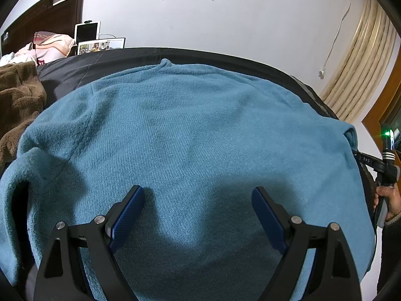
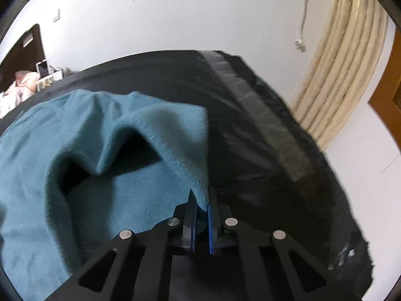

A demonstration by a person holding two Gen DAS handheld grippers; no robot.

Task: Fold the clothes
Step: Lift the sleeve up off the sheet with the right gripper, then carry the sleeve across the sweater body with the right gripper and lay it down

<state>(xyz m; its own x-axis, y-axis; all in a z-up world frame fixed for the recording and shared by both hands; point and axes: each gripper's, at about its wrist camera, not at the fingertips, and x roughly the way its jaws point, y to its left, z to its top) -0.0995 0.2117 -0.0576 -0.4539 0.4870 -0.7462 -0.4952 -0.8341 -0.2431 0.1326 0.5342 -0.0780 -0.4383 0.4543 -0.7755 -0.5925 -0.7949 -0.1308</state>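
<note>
Right fingers [image 2: 200,200] clamped on sweater [image 2: 105,150] edge; left fingers [image 1: 198,195] spread, empty above it. Side fold underway; next, carry edge across.

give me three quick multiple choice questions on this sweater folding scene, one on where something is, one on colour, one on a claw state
1. Where does the brown blanket lie relative to the sweater in the left wrist view?
A. left of it
B. right of it
C. on top of it

2. What colour is the sweater?
A. red
B. teal blue
C. white

3. What is the right claw doing?
A. standing wide open
B. shut on nothing
C. shut on the sweater's edge

Answers:
1 A: the brown blanket sits at the left edge.
2 B: the sweater is teal blue all over.
3 C: the right claw pinches a lifted edge; the left claw stands open.
</note>
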